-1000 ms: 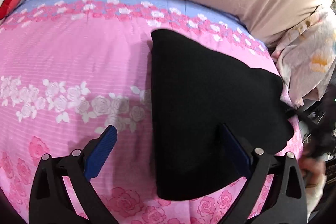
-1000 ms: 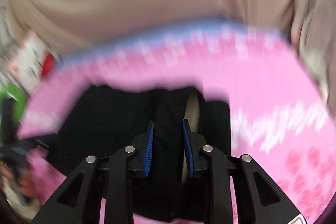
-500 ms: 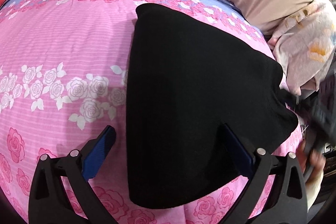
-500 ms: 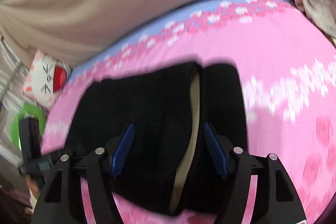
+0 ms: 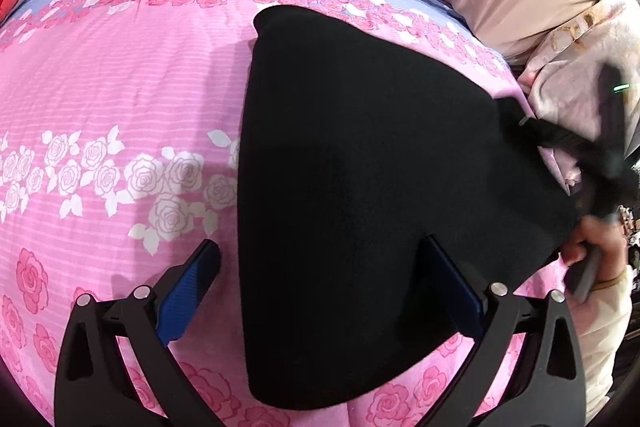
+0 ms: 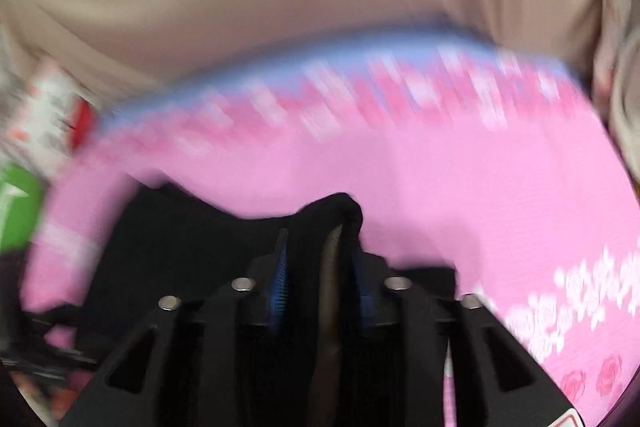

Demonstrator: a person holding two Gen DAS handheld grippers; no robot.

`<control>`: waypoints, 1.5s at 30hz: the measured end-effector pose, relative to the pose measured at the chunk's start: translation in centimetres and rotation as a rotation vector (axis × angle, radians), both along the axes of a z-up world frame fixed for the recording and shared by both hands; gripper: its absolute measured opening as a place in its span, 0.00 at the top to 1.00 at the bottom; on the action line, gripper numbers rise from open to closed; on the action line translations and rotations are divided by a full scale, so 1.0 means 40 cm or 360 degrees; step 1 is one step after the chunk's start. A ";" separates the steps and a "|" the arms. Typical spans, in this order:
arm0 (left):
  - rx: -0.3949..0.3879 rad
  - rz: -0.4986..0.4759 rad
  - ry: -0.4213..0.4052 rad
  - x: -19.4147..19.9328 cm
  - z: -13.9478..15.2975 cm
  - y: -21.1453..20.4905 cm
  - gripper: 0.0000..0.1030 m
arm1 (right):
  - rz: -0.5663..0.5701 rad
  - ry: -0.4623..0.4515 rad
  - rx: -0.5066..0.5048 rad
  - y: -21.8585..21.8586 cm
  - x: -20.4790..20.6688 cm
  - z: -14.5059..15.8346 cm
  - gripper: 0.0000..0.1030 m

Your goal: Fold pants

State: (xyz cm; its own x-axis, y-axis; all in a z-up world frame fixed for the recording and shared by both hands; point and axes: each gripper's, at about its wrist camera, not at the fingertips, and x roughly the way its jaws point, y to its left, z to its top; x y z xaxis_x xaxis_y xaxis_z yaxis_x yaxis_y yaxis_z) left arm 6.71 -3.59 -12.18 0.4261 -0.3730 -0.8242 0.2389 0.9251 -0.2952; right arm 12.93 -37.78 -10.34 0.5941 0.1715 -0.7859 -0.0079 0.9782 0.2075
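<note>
The right wrist view is smeared by motion: the bedsheet's (image 6: 440,167) rose print runs into streaks, and a green object (image 6: 18,207) at the left edge cannot be identified. The black pants (image 6: 192,251) hide the inner faces of the right gripper's (image 6: 320,283) blue pads (image 6: 280,283). In the left wrist view the left gripper's (image 5: 320,283) right pad is partly lost against the pants (image 5: 360,187).

Bed (image 5: 120,75) with pink rose-print cover, blue band along far edge, black pants (image 5: 360,187) lying folded flat on cover, floral pillow (image 5: 572,75) just right of pants
</note>
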 end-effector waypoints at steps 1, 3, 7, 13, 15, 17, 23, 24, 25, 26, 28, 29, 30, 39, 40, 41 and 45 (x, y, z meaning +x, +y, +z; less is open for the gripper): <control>0.0011 0.0000 -0.0004 -0.001 0.000 -0.003 0.04 | -0.0025 -0.0032 0.0087 -0.016 -0.013 -0.004 0.69; 0.0018 0.0001 -0.0006 0.001 0.000 -0.003 0.04 | -0.0065 -0.0095 0.0196 -0.040 -0.057 0.024 0.47; 0.0018 0.0000 -0.0009 0.011 0.000 -0.012 0.04 | -0.0174 -0.0209 0.0234 -0.080 -0.178 0.071 0.26; 0.0013 0.0002 -0.0027 0.018 -0.002 -0.016 0.04 | -0.0212 0.0014 0.0462 -0.124 -0.239 -0.034 0.26; -0.0010 -0.0009 -0.0038 0.021 -0.001 -0.013 0.07 | -0.0217 -0.0027 0.0556 -0.126 -0.247 -0.060 0.30; -0.0112 -0.0069 -0.0061 0.021 0.009 -0.005 0.44 | -0.0163 -0.0051 0.0599 -0.113 -0.243 -0.066 0.54; -0.0107 -0.0050 -0.0209 0.020 0.108 0.062 0.66 | -0.0029 -0.0240 0.0566 -0.021 -0.258 0.084 0.81; -0.0070 -0.0026 -0.0263 0.010 0.130 0.085 0.66 | 0.0009 -0.0273 0.0559 0.000 -0.266 0.107 0.81; -0.0045 -0.0002 -0.0313 -0.003 0.153 0.112 0.66 | 0.0061 -0.0308 0.0555 0.030 -0.275 0.132 0.81; -0.0030 0.0023 -0.0348 -0.020 0.176 0.154 0.65 | 0.0110 -0.0328 0.0544 0.058 -0.284 0.149 0.81; -0.0009 0.0065 -0.0345 -0.045 0.187 0.232 0.63 | 0.0157 -0.0321 0.0495 0.107 -0.290 0.146 0.81; 0.0020 0.0106 -0.0328 -0.053 0.174 0.265 0.58 | 0.0162 -0.0281 0.0492 0.121 -0.283 0.121 0.80; 0.0054 0.0145 -0.0309 -0.056 0.157 0.289 0.55 | 0.0169 -0.0197 0.0496 0.134 -0.271 0.073 0.78; 0.0220 0.0326 -0.0473 -0.165 0.157 0.379 0.09 | 0.0014 -0.0224 0.0576 0.111 -0.414 0.061 0.30; 0.0205 0.0323 -0.0517 -0.173 0.176 0.368 0.07 | 0.0080 -0.0227 0.0626 0.131 -0.417 0.077 0.28; 0.0172 0.0303 -0.0553 -0.176 0.201 0.354 0.07 | 0.0167 -0.0210 0.0700 0.159 -0.413 0.088 0.27; 0.0168 0.0295 -0.0593 -0.179 0.233 0.306 0.07 | 0.0280 -0.0032 0.0765 0.257 -0.352 0.041 0.27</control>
